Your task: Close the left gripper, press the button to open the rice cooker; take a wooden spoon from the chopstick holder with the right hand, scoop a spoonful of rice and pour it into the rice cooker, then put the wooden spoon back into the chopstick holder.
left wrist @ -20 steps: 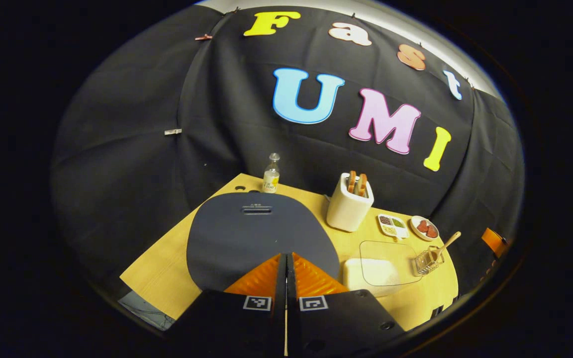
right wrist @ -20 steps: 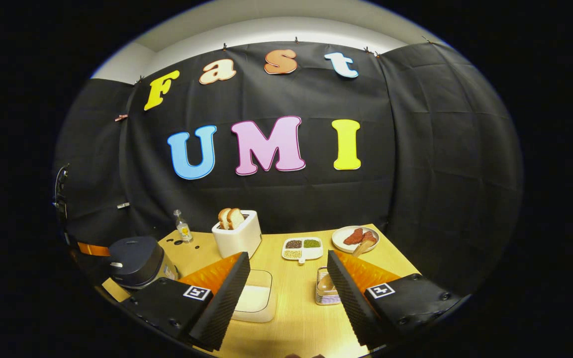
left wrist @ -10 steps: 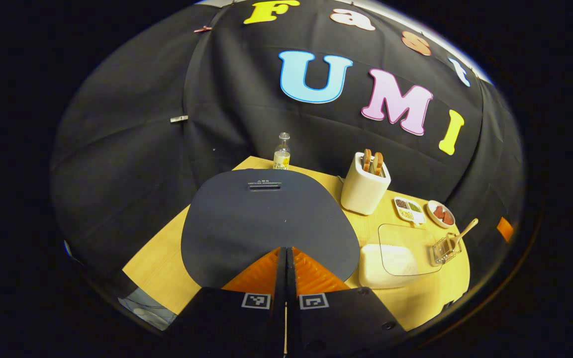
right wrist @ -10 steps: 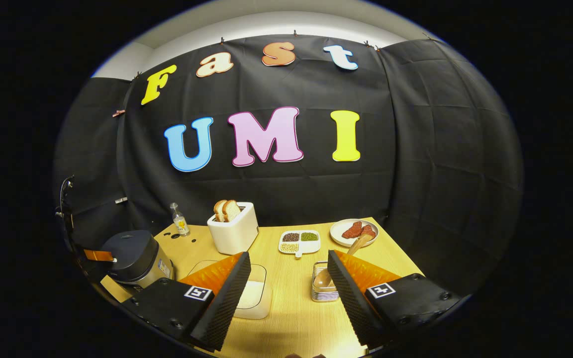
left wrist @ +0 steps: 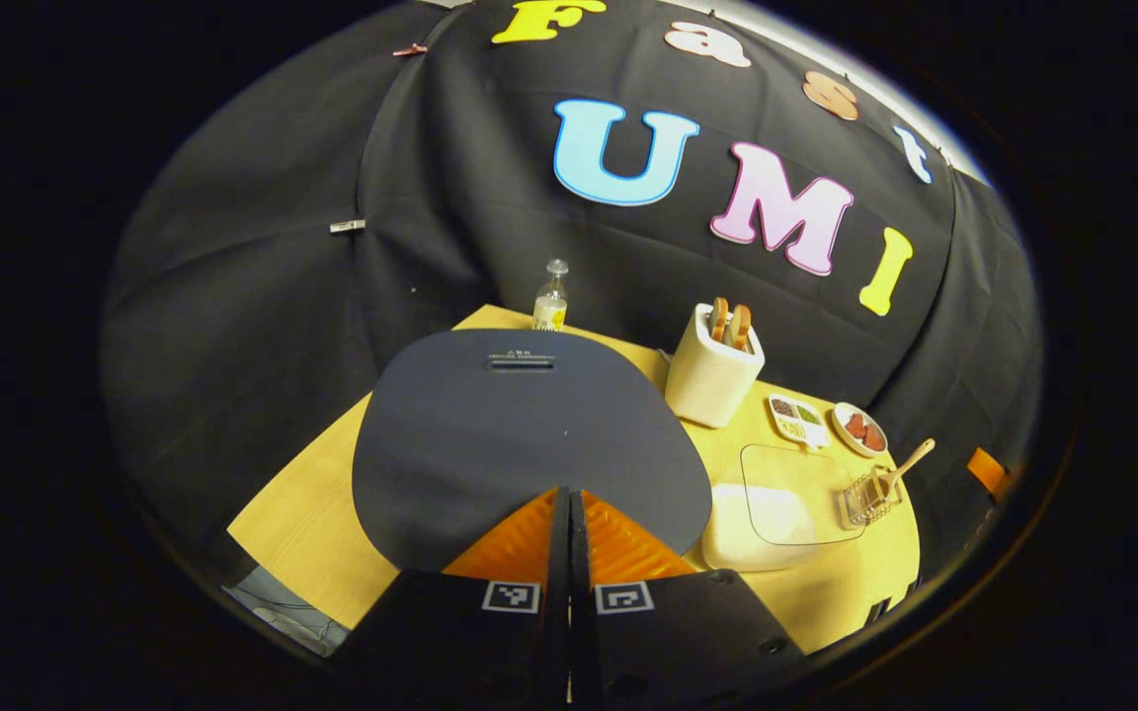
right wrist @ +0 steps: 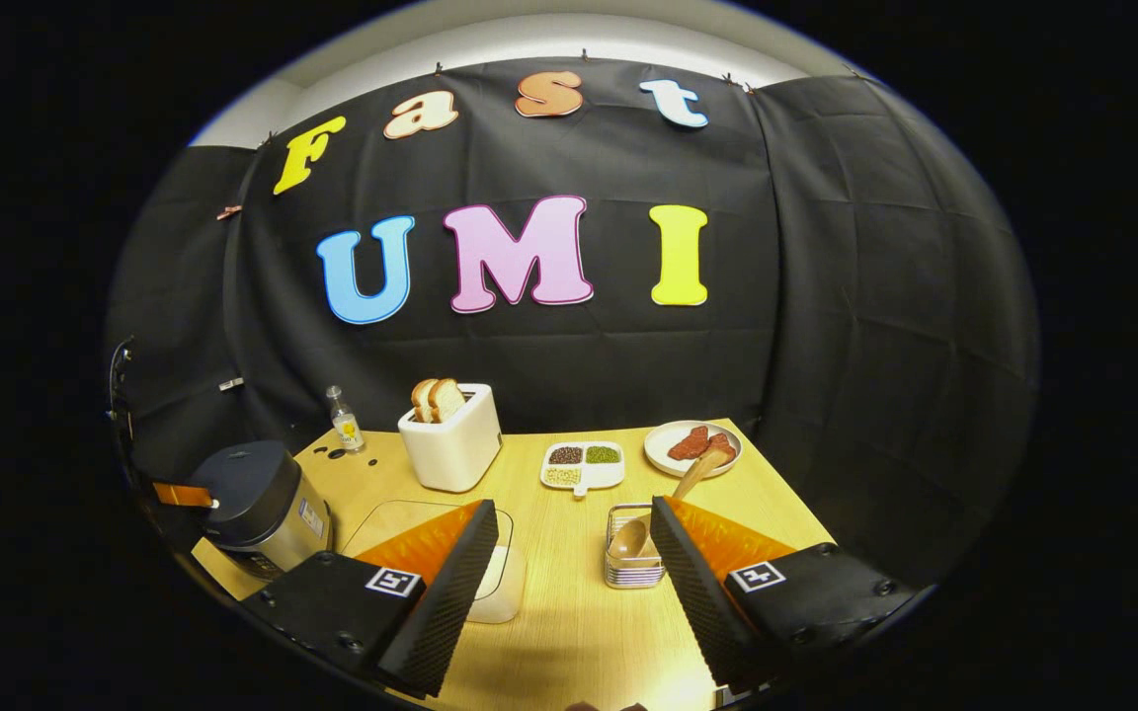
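The dark rice cooker (left wrist: pixel 529 434) lies close below my left gripper (left wrist: pixel 569 499), lid down; the shut fingers hover at its near edge. In the right gripper view the rice cooker (right wrist: pixel 253 504) stands at the table's left with the left gripper (right wrist: pixel 184 494) against its front. A wooden spoon (right wrist: pixel 673 499) leans in the wire chopstick holder (right wrist: pixel 631 563), just left of one finger of my open right gripper (right wrist: pixel 574 553). The wooden spoon (left wrist: pixel 900 469) and the chopstick holder (left wrist: pixel 860 499) stand at the far right. The rice box (left wrist: pixel 762 513) with a clear lid (right wrist: pixel 401 518) sits beside the cooker.
A white toaster (right wrist: pixel 450 444) with bread, a small bottle (right wrist: pixel 344 423), a divided dish of beans (right wrist: pixel 581 464) and a plate of meat (right wrist: pixel 692 446) line the back of the wooden table (right wrist: pixel 569 632). The table's front edge is near both grippers.
The left gripper has shifted slightly over the cooker lid and stays shut. The right gripper has pulled back a little, so the holder and spoon show more fully between its fingers.
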Demonstrator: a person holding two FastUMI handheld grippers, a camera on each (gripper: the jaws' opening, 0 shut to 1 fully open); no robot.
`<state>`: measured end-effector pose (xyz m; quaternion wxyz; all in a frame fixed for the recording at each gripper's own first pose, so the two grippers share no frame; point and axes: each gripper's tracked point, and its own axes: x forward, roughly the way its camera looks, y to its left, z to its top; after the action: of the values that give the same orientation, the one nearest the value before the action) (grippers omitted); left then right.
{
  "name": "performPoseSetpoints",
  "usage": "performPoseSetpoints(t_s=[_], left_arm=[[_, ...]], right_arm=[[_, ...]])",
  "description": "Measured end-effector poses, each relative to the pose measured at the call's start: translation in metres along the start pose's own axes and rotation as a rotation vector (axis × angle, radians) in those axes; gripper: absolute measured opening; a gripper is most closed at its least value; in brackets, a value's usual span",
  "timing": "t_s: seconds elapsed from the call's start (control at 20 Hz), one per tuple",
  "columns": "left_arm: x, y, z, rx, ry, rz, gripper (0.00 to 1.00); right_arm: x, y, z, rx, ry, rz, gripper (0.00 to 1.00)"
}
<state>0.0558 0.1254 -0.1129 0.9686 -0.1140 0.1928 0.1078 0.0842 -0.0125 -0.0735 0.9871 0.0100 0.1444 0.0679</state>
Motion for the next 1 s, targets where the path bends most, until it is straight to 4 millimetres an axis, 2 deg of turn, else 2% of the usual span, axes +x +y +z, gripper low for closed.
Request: performPoseSetpoints(t_s=[0.1,0.15,0.25,0.35,0.5,0.55,0.6,0.75,0.9,1.0], left_arm=[[-0.009,-0.007,0.009,-0.042,-0.025,-0.020,0.06],[-0.015,-0.011,0.020,-0.059,-0.080,-0.012,0.06],[-0.023,-0.020,0.061,-0.049,-0.209,0.004,0.06],[-0.043,-0.024,0.097,-0.009,-0.322,0.033,0.06],[-0.066,-0.040,0.138,0.060,-0.450,0.058,0.06],[-0.069,-0.045,0.143,0.082,-0.460,0.058,0.06],[-0.068,-0.052,0.141,0.099,-0.451,0.064,0.03],[-0.063,-0.073,0.125,0.066,-0.400,0.030,0.07],[-0.054,-0.086,0.101,-0.022,-0.327,0.015,0.07],[-0.054,-0.105,0.083,-0.059,-0.276,-0.029,0.13]], right_arm=[[0.001,-0.002,-0.001,0.001,0.006,-0.002,0.97],[0.000,-0.003,0.001,-0.003,0.001,-0.005,0.97],[0.004,-0.012,0.001,-0.009,-0.001,-0.020,0.97],[0.007,-0.019,0.000,0.005,0.007,-0.031,0.97],[0.016,-0.032,0.000,0.021,0.013,-0.051,0.97],[0.020,-0.036,0.001,0.027,0.013,-0.057,0.97],[0.024,-0.041,0.003,0.031,0.011,-0.063,0.97],[0.040,-0.055,0.004,0.053,0.014,-0.079,0.97],[0.058,-0.066,-0.003,0.097,0.054,-0.085,0.98],[0.071,-0.071,-0.008,0.121,0.076,-0.076,0.99]])
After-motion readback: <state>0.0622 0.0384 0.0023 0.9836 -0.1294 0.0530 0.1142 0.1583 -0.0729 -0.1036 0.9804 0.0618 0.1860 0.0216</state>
